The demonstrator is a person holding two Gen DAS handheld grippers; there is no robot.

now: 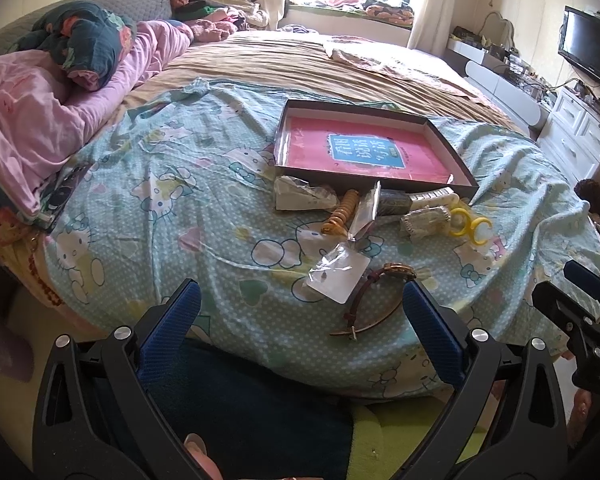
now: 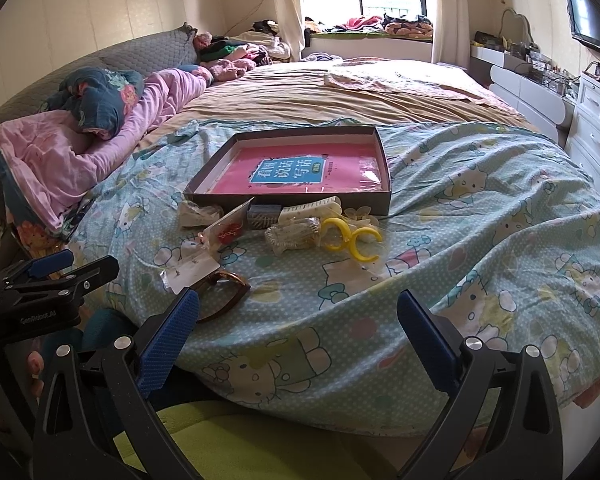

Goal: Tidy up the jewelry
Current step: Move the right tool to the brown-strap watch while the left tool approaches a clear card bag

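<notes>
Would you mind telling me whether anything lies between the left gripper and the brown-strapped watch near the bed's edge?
Nothing visible does. The left gripper is open, and the watch lies on the sheet just ahead, beside its right finger. A clear packet touches the watch's far-left side, not the approach path.

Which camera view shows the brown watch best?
The left wrist view shows the watch best: gold case, strap and buckle all lie between the open tongs, only partly under a plastic packet. In the right wrist view, the watch is half hidden behind one finger.
</notes>
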